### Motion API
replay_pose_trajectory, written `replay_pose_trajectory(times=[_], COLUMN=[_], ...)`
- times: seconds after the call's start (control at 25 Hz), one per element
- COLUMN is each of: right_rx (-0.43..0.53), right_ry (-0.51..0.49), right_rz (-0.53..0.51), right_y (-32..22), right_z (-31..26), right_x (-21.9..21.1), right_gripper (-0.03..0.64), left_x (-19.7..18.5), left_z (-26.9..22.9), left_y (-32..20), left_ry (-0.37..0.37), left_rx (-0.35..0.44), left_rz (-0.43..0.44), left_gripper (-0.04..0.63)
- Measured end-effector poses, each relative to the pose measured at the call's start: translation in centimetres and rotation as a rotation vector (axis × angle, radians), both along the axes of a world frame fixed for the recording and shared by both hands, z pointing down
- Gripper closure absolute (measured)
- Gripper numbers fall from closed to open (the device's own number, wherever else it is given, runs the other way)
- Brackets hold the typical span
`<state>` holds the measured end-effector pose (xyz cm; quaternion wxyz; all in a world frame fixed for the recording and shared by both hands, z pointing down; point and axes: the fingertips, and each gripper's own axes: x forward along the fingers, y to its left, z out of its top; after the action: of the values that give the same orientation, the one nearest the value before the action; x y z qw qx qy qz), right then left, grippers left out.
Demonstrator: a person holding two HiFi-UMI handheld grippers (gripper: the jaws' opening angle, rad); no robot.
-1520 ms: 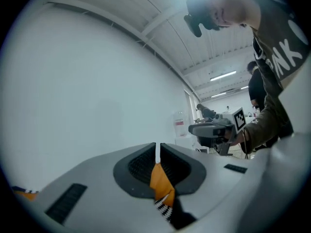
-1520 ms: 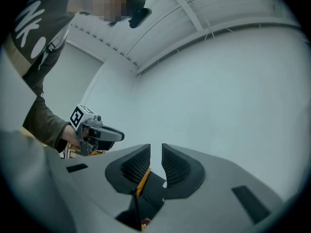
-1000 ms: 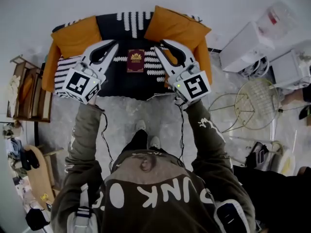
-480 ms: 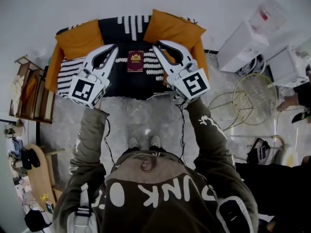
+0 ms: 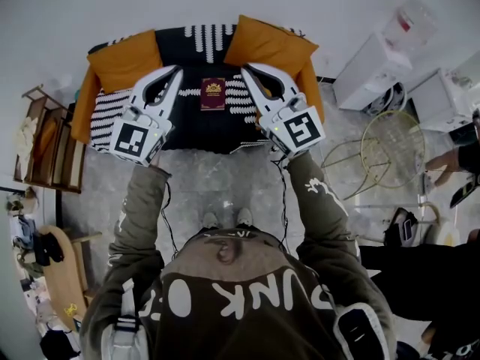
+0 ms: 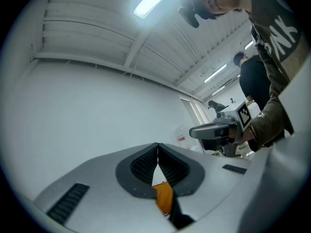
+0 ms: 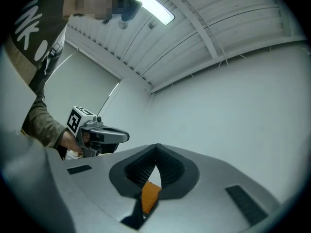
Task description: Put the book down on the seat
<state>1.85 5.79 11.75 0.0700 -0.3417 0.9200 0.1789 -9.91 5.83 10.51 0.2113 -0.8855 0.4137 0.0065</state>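
A dark red book (image 5: 213, 94) with a gold crest lies flat on the black-and-white patterned seat (image 5: 217, 126), between two orange cushions (image 5: 124, 55) (image 5: 270, 43). My left gripper (image 5: 176, 71) hovers just left of the book and my right gripper (image 5: 245, 70) just right of it, neither touching it. Both point slightly upward at the white wall. The left gripper (image 6: 157, 147) is shut and holds nothing. The right gripper (image 7: 156, 147) is also shut; its jaws have just been closing, with nothing between them. An orange cushion (image 6: 164, 198) (image 7: 149, 195) shows below each pair of jaws.
A wooden rack (image 5: 41, 137) stands left of the seat. To the right are white appliances (image 5: 375, 70), a round wire stool (image 5: 394, 156) and another person's arm (image 5: 450, 157). A skateboard (image 5: 56, 268) lies at lower left.
Both grippers have drawn a little back and up from the seat. The book has stayed where it lies.
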Motion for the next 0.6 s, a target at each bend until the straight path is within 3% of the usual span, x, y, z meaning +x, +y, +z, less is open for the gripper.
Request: replay_pose_trajectory(times=[0.6], right_rx=[-0.009], right_ry=[0.032], right_rz=[-0.007], right_y=[0.8], right_z=[0.2], right_x=[-1.8], right_gripper=[0.607], left_x=[-1.1], left_z=[-0.2], left_y=[0.8], left_ry=[-0.003], left_rx=[0.006], left_rz=[0.02], left_gripper=[0.591])
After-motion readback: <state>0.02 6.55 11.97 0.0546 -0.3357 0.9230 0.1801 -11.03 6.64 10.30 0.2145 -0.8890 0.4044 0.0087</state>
